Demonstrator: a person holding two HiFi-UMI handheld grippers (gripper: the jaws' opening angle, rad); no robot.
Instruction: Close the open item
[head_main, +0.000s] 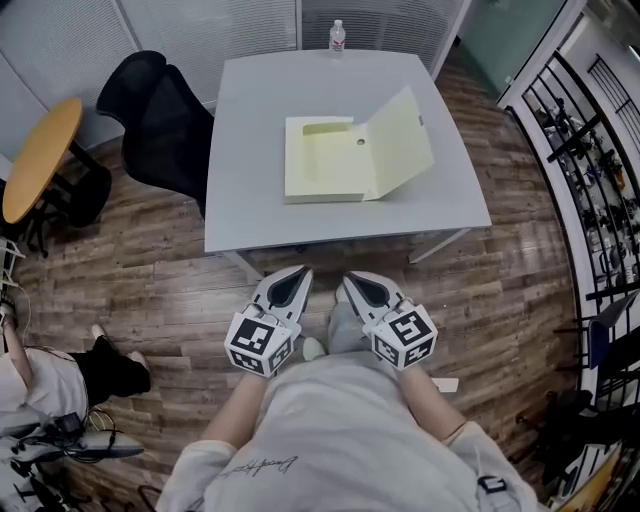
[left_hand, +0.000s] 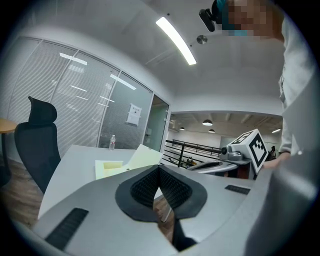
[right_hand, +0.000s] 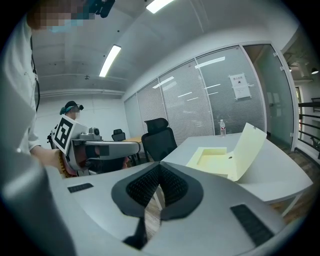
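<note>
Where your grey desk (head_main: 250, 150) stands beside a black chair (head_main: 165, 130), a pale yellow cardboard folder (head_main: 325, 165) lies open; left gripper (head_main: 298, 272) and right gripper (head_main: 352, 280) jaws meet, empty.

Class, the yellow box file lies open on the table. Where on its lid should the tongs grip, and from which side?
Grip the lid at its free outer edge, coming from the head view's right: hinged along the tray's right side, it stands tilted up, leaving that thin edge exposed.
</note>
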